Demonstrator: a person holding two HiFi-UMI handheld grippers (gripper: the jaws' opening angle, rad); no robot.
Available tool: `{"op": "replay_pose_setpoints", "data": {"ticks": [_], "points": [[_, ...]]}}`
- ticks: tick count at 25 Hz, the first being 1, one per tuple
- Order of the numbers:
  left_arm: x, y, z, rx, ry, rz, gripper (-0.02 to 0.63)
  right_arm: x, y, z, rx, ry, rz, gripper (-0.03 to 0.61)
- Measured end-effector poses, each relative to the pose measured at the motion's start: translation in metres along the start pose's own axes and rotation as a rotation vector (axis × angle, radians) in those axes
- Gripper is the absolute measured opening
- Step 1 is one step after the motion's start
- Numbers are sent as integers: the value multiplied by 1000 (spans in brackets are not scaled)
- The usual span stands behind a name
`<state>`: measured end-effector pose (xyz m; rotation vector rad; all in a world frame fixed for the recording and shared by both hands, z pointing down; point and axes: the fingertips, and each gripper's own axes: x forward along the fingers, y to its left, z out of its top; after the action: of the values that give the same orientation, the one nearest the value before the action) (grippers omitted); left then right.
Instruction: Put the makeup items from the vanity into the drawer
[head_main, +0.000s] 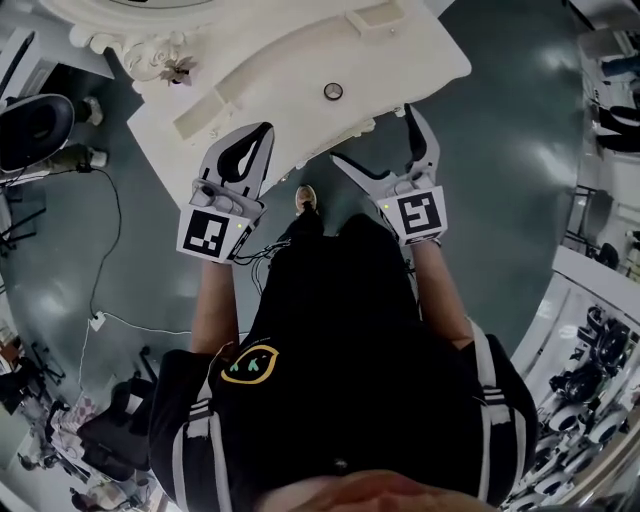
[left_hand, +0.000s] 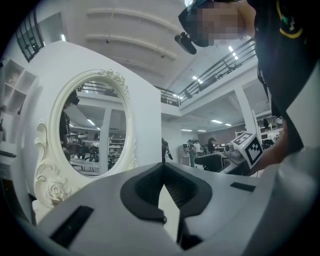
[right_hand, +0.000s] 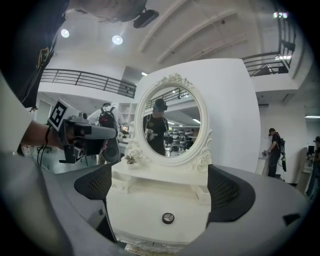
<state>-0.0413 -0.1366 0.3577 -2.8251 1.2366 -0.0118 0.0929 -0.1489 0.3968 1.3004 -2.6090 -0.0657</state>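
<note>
A white vanity (head_main: 270, 60) with an oval mirror (right_hand: 169, 125) stands in front of me. One small round makeup compact (head_main: 333, 91) lies on its top, also seen as the compact (right_hand: 168, 218) in the right gripper view. My left gripper (head_main: 262, 130) hovers over the vanity's front left edge, its pads (left_hand: 150, 192) touching with nothing between them. My right gripper (head_main: 382, 138) is open at the front right edge, and the compact lies ahead between its spread fingers (right_hand: 227, 192). The carved drawer front (right_hand: 145, 246) shows only as a strip at the bottom.
A small dark ornament (head_main: 181, 68) sits on the vanity's raised back shelf by the mirror frame. A cable (head_main: 110, 230) runs over the grey floor at left, beside a dark chair (head_main: 35, 125). My shoe (head_main: 306, 198) is under the vanity's edge. People stand in the hall behind.
</note>
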Motion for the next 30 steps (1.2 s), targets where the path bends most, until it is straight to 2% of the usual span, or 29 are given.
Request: {"op": "replay_pose_setpoints", "data": {"ticks": [9,14,19,25,30], "points": [[40,25,-13,-14,30,24,18,37,-26,-19,28,42,33,598],[59,28,-21,-23,54,54,18,55,-40,-30,25,22,73,598],[71,27,-18,-16,69,74,18,75,-51,-58,33,59,89,598],[73,33,-17,-5,82,100,18,121,-54,-117,35,119,106,598],[72,36,-15,1,87,118,18,159,-55,-201,48,288,109,597]]}}
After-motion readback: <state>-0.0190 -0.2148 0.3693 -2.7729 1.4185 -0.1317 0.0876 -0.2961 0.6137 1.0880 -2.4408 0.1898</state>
